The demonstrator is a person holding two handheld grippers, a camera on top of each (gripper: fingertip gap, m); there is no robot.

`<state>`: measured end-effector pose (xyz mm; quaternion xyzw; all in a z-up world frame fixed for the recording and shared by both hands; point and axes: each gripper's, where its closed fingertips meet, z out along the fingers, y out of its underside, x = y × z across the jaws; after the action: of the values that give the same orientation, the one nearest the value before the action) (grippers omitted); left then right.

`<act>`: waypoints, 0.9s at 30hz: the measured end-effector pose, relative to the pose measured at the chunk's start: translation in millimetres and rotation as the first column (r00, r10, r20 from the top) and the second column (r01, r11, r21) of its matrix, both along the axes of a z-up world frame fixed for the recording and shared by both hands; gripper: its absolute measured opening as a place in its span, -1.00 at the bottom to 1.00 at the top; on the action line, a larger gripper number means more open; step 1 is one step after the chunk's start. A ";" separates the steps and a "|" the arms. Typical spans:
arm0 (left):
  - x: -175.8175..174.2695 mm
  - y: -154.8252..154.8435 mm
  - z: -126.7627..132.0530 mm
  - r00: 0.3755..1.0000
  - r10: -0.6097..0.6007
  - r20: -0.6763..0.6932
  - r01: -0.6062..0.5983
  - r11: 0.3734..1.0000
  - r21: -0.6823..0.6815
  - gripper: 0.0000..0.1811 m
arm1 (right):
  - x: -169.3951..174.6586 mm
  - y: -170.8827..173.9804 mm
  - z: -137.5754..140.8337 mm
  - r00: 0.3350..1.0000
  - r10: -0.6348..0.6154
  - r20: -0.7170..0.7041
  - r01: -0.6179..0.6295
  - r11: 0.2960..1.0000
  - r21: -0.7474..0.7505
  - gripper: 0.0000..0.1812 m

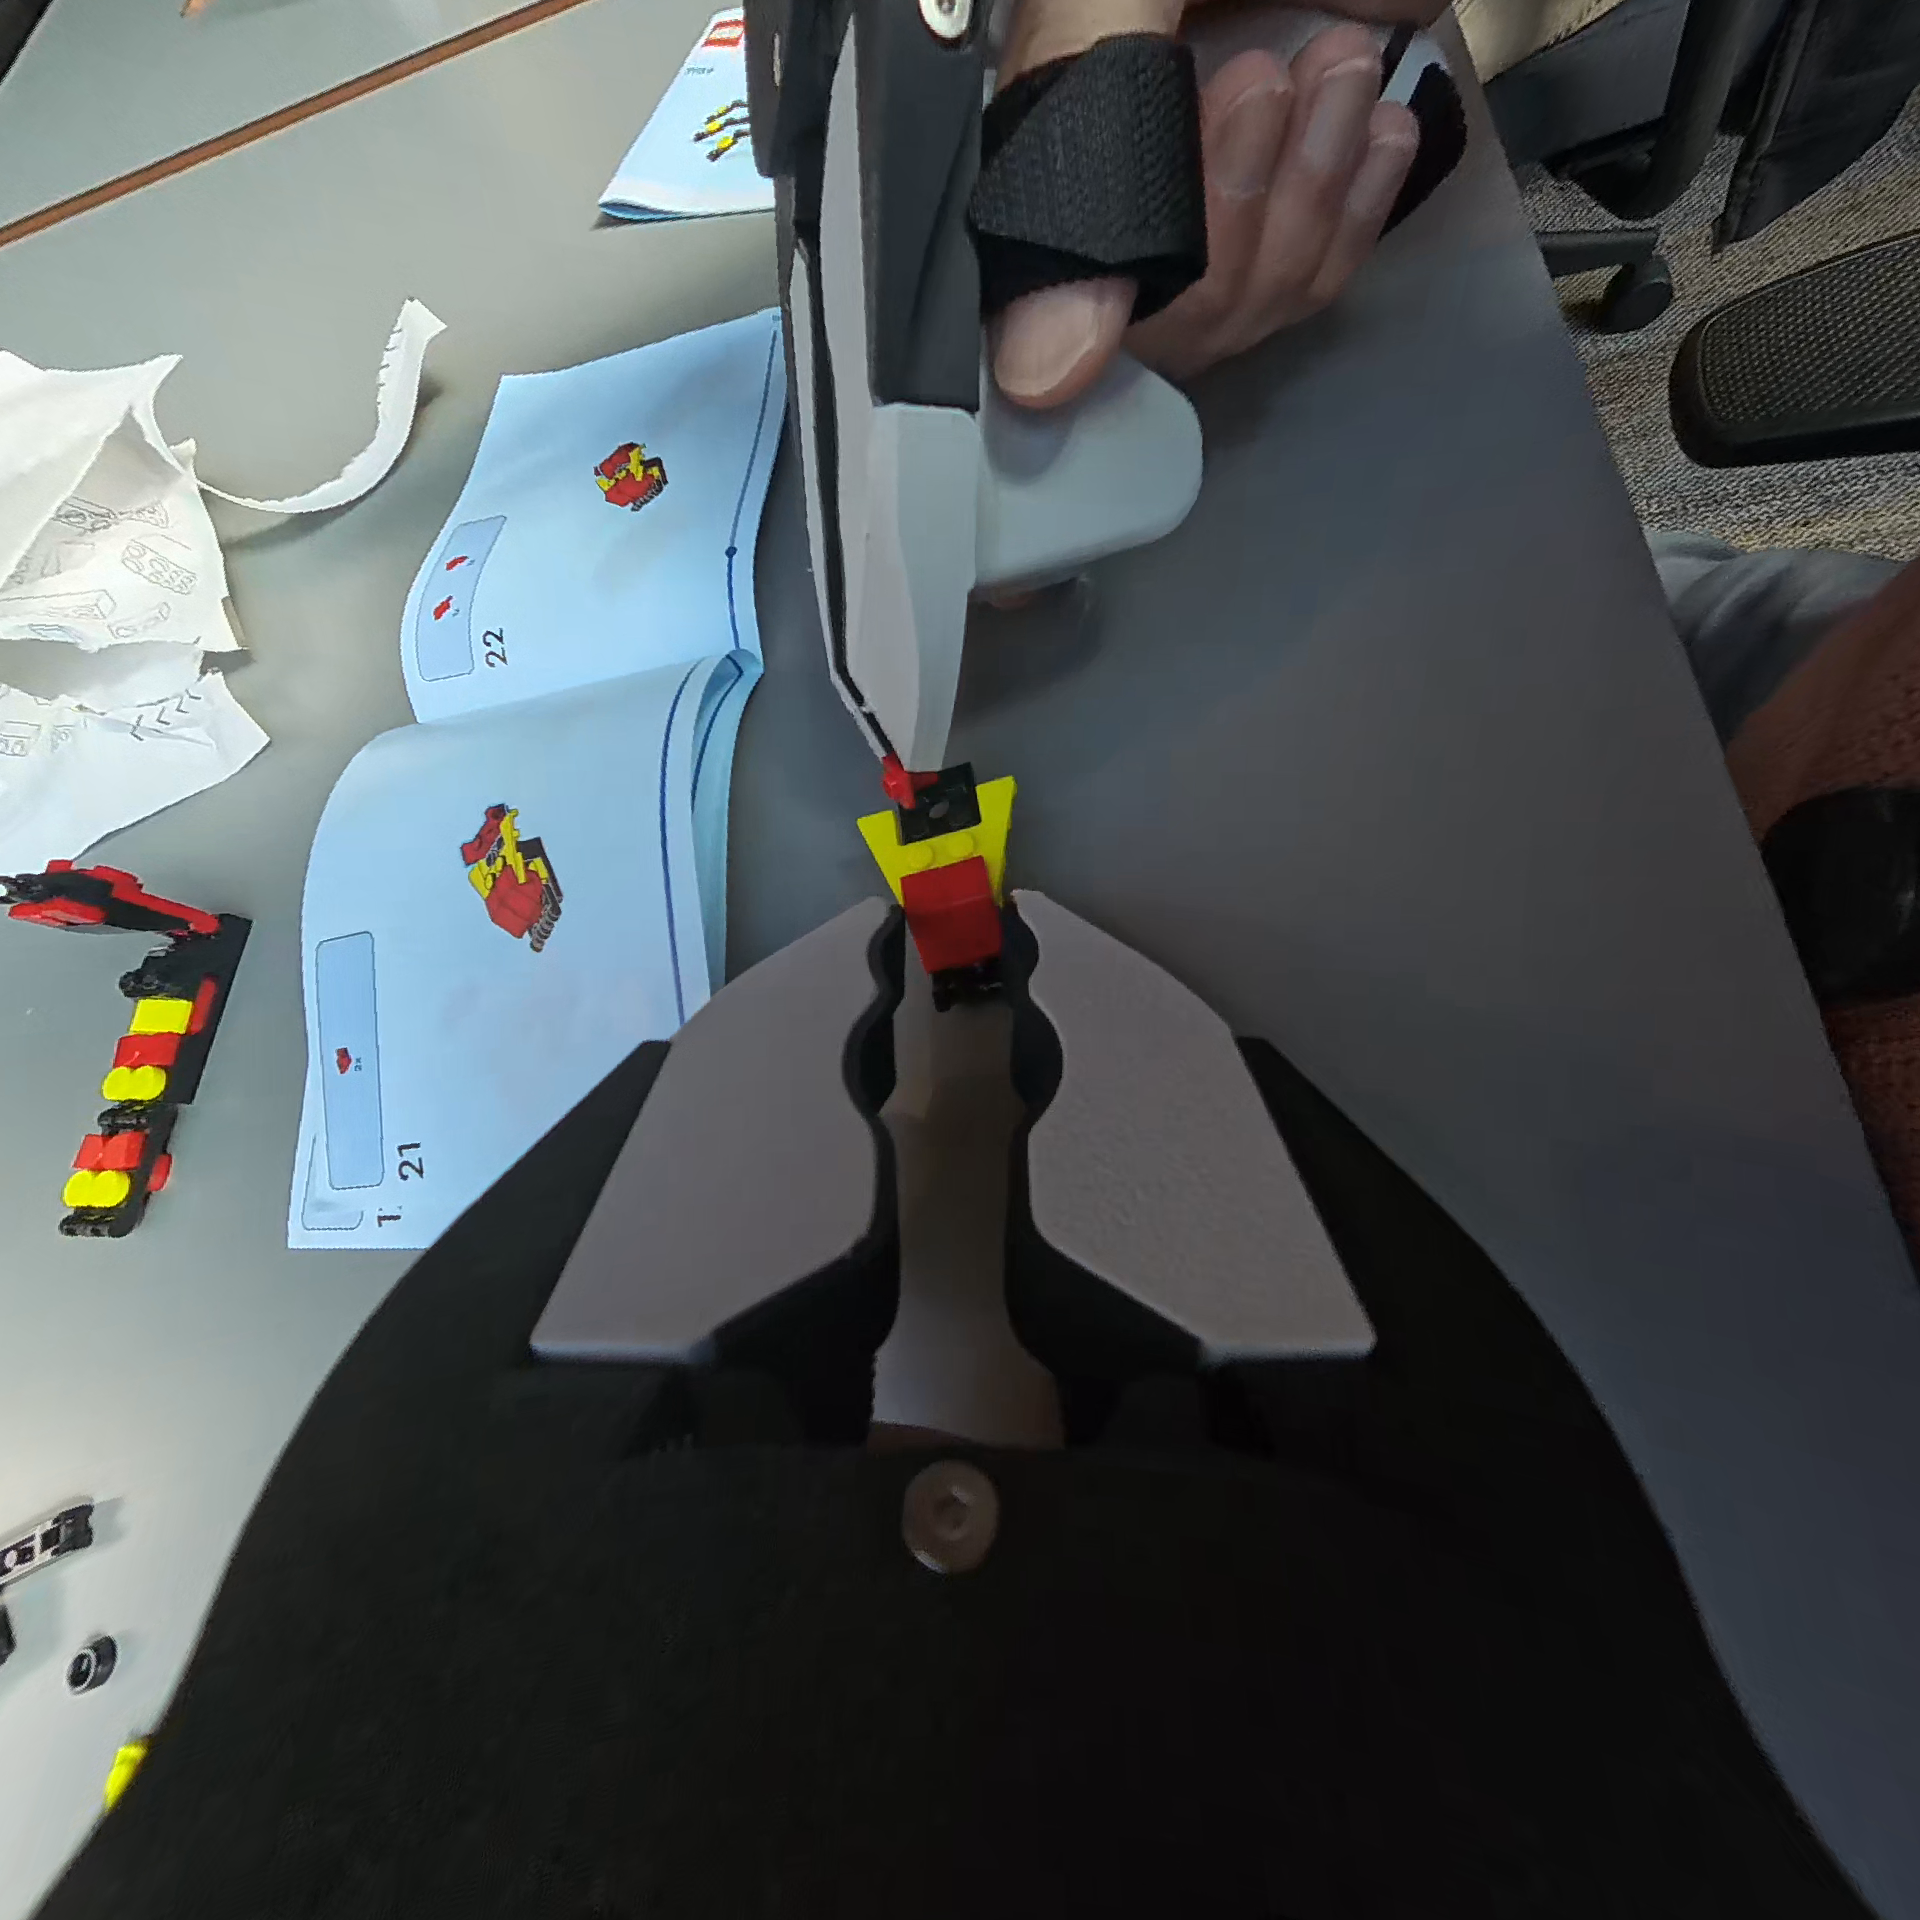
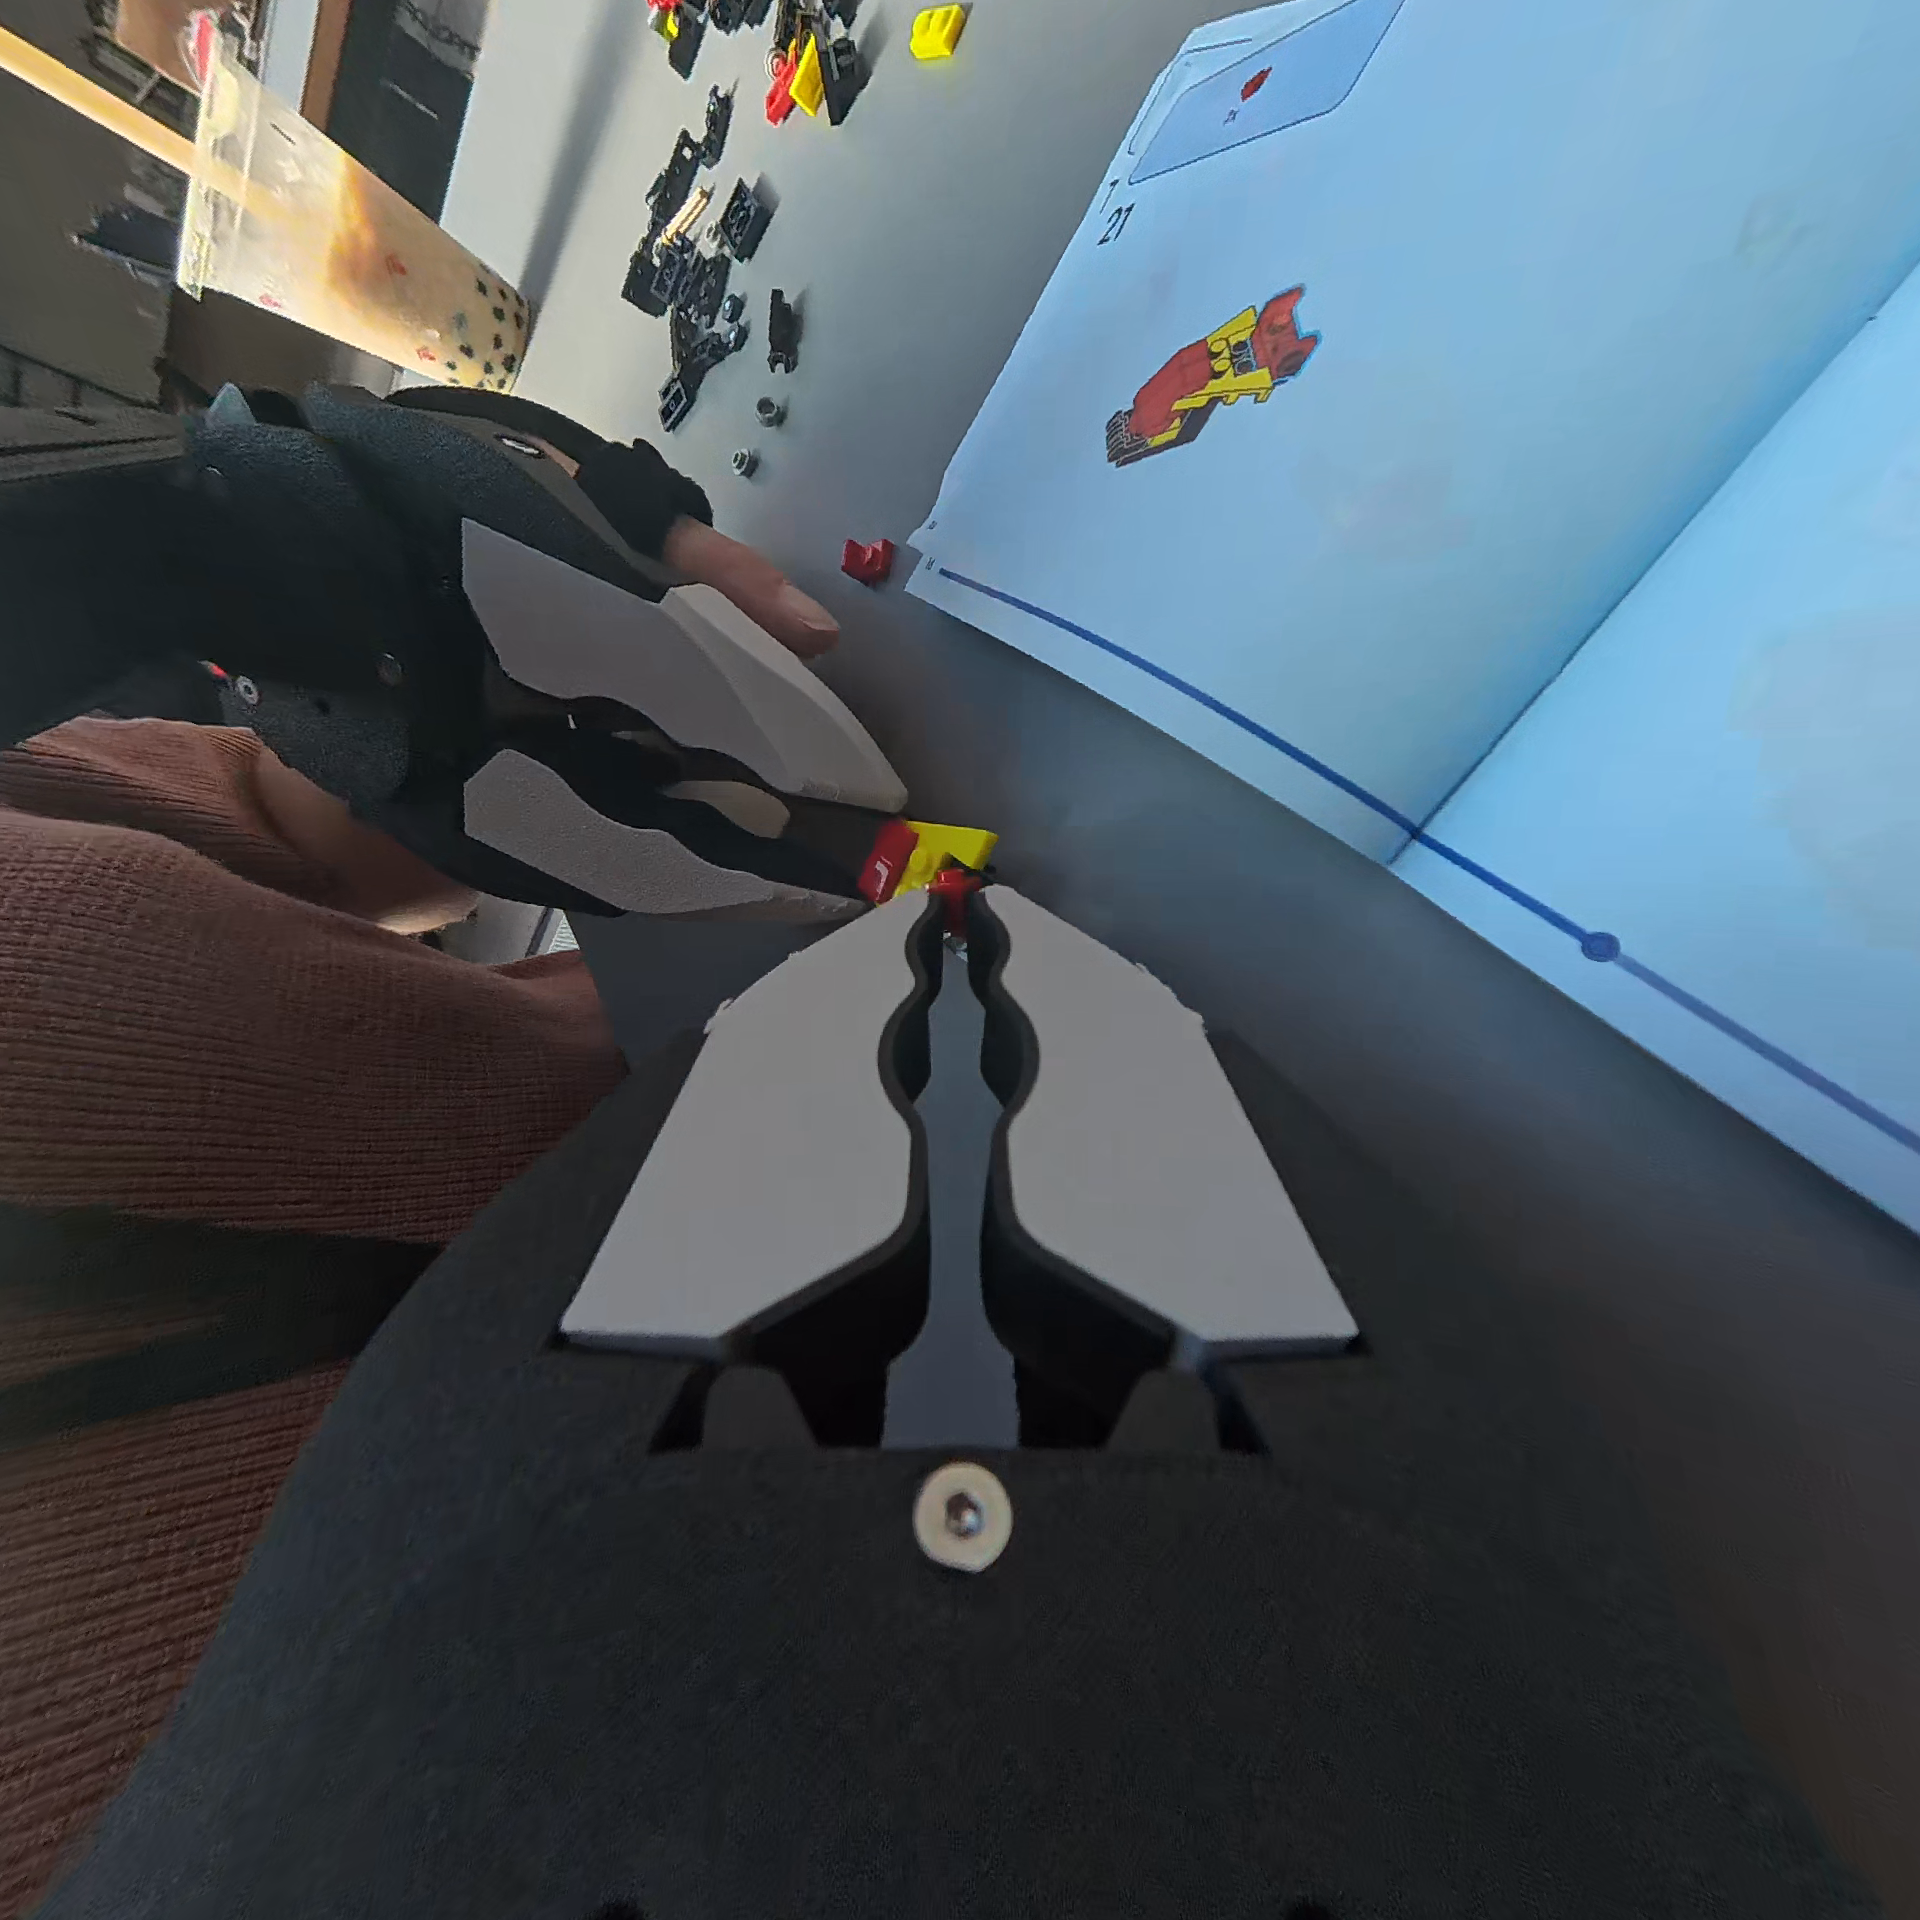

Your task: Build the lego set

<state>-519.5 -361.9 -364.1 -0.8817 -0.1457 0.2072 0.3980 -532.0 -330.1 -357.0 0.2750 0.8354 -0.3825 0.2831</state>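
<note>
Colours of the lego build and its surroundings.
Small assembly (image 1: 951, 883): yellow, red, black; grippers (image 1: 951, 914) grey-and-black; booklet (image 1: 540, 831) at 9 o'clock pale blue, dark blue line; table (image 1: 1351, 935) grey; sleeve (image 2: 208, 1039) ribbed rust-brown.

Left wrist view: open instruction booklet (image 1: 540, 831) lay left of centre on the table (image 1: 1351, 831). Torn paper bag (image 1: 104, 540) sat at far left, a brick assembly (image 1: 135, 1049) below it. Small model (image 1: 951, 894) sat at centre, just right of the booklet. Second booklet (image 1: 696, 135) lay at top.
</note>
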 end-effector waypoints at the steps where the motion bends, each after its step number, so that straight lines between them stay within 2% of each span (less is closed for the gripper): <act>1: -0.3 -0.4 -0.1 1.000 -0.003 0.000 0.003 1.000 0.002 -0.81 | 0.1 -0.7 0.2 1.000 -0.003 0.008 0.003 1.000 -0.003 -0.96; 16: -3.1 -6.3 -0.9 1.000 -0.006 0.003 0.006 1.000 0.018 -0.81 | -3.3 -0.5 -1.3 0.999 -0.039 0.030 0.039 0.999 0.004 -0.94; 27: -4.4 -8.9 -1.2 1.000 -0.007 0.000 0.007 1.000 0.019 -0.81 | 1.5 -6.4 7.8 0.992 -0.040 0.117 0.046 0.998 -0.047 -0.96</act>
<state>-523.9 -370.7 -365.3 -0.8784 -0.1445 0.2046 0.4069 -530.5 -336.6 -349.2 0.3076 0.8017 -0.3925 0.3295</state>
